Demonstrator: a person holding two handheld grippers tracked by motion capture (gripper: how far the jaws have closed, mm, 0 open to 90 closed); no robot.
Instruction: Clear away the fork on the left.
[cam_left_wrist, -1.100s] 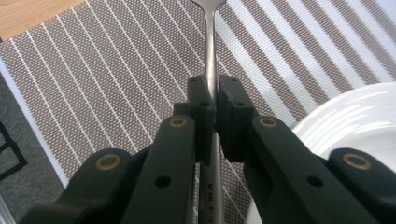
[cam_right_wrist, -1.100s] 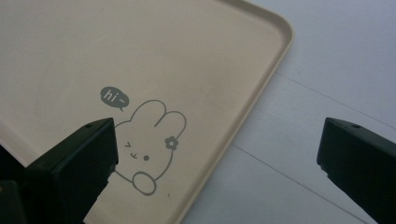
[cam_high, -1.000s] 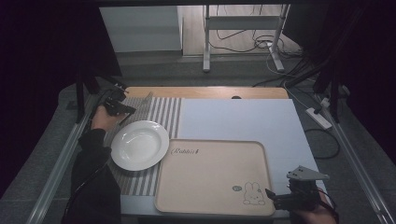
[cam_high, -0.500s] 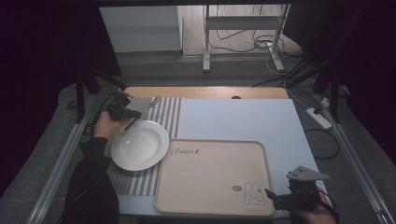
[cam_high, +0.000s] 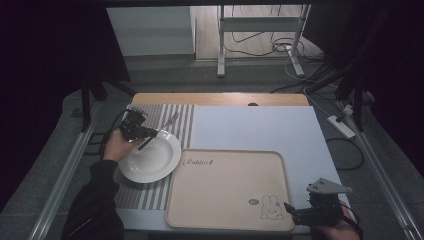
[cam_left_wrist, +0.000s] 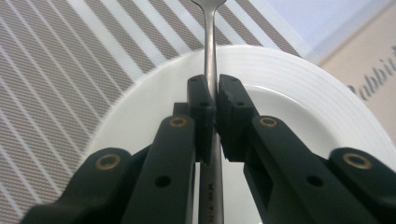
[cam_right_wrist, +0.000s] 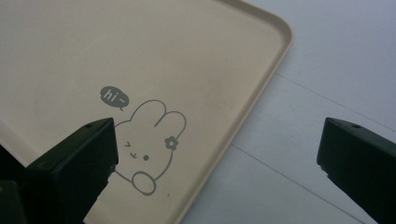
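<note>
Dim room, wooden table (cam_high: 220, 98), striped mat (cam_high: 165, 117)

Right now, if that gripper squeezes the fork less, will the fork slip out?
Probably. The fork looks like smooth, shiny metal, and the left gripper pinches only its thin handle. It seems stiff, so it shouldn't bend. It would likely clink onto the white plate below.

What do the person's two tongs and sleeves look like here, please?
Both are black. The left tongs have two blocky black jaws on linked arms with brass-coloured rivets. The right tongs carry a grey three-cornered plate on top, and their jaws end in square black pads. A dark cable trails from the left tongs across the table edge. The left sleeve is dark.
</note>
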